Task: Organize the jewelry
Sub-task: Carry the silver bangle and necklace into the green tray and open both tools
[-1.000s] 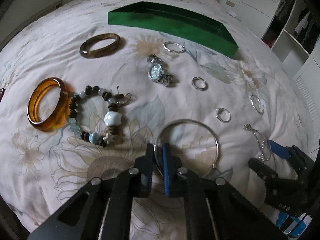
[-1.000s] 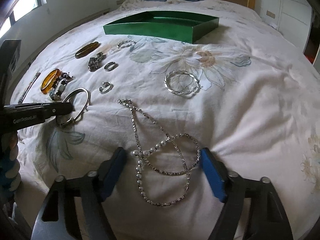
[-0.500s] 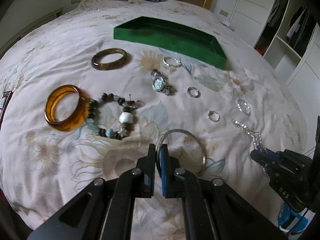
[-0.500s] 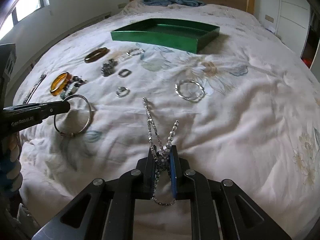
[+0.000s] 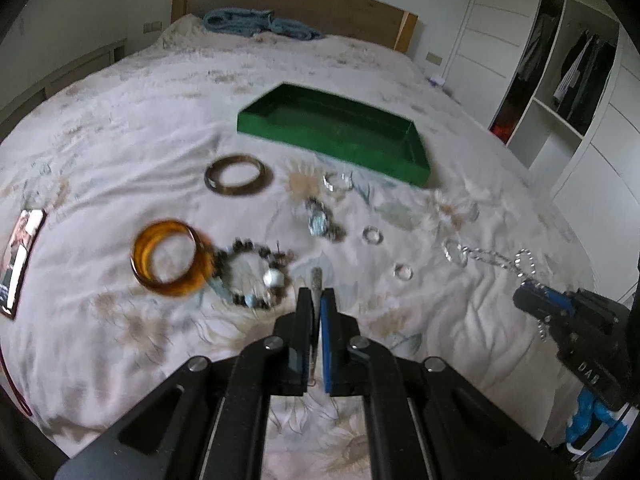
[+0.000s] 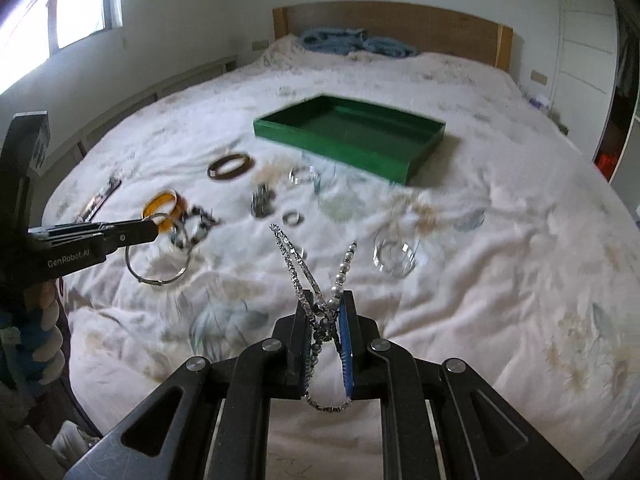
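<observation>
My left gripper (image 5: 316,300) is shut on a thin silver bangle (image 6: 158,258), seen edge-on (image 5: 316,280) in its own view and hanging off the bed in the right wrist view. My right gripper (image 6: 325,300) is shut on a silver chain and pearl necklace (image 6: 304,264), lifted above the bed; it also shows in the left wrist view (image 5: 492,258). A green tray (image 5: 332,132) sits open farther back on the bed (image 6: 348,136).
On the bedspread lie an amber bangle (image 5: 170,256), a dark bangle (image 5: 236,174), a beaded bracelet (image 5: 252,276), a watch (image 5: 320,220), several small rings (image 5: 373,235) and a twisted silver bangle (image 6: 396,254). A dark flat card (image 5: 18,256) lies at left.
Both grippers have risen and pulled back from the bed. The right one closed on the necklace and lifted it. The left one raised the silver bangle, now hanging edge-on.
</observation>
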`<state>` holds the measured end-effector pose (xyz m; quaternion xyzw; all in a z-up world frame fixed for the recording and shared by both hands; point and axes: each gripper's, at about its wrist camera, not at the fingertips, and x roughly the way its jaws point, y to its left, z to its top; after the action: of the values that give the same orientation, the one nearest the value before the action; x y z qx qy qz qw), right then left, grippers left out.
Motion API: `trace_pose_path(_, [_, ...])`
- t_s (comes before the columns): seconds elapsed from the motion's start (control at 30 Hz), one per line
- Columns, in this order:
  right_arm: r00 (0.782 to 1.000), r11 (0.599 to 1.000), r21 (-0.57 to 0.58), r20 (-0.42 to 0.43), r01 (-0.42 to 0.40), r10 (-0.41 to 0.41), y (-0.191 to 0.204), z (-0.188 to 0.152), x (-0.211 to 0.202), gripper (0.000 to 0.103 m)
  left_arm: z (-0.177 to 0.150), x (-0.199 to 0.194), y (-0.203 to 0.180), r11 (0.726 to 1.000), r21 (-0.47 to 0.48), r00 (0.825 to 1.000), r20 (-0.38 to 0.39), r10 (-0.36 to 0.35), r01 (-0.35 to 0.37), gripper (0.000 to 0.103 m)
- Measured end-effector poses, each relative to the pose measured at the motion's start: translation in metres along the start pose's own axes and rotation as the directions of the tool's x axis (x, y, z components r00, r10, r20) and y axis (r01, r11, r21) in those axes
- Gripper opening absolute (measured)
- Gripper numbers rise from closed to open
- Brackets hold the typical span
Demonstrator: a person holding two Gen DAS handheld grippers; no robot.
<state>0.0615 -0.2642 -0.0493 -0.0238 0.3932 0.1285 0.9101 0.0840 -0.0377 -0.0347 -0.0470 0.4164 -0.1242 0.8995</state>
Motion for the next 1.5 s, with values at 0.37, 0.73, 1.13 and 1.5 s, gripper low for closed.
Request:
trace_pose_path(0.37, [0.988, 0.999, 0.006, 0.149, 0.042, -0.043, -0.024, 0.081, -0.028, 0.012, 0.076, -0.019, -0.005, 0.999, 0.039, 0.995, 0.1, 0.018, -0.022, 0.004])
trace_pose_path(0.73, [0.967, 0.997, 0.016, 0.243, 0.076, -0.078, -0.046, 0.186, 0.001, 0.012, 0.186, 0.019, -0.006, 0.997, 0.042, 0.986, 0.156, 0.054, -0.061, 0.004])
trace_pose_path(1.13, [0.991, 0.997, 0.051, 0.121, 0.058, -0.064, -0.082, 0.216, 0.15, 0.012, 0.25, 0.158, 0.004, 0.996, 0.069, 0.997, 0.043, 0.06, -0.063, 0.004])
trace_pose_path(1.5, [0.999, 0.998, 0.043, -0.029, 0.034, -0.033, -0.103, 0.204, 0.245, 0.012, 0.253, 0.259, 0.01, 0.991, 0.117, 0.995, -0.073, 0.075, -0.067, 0.004])
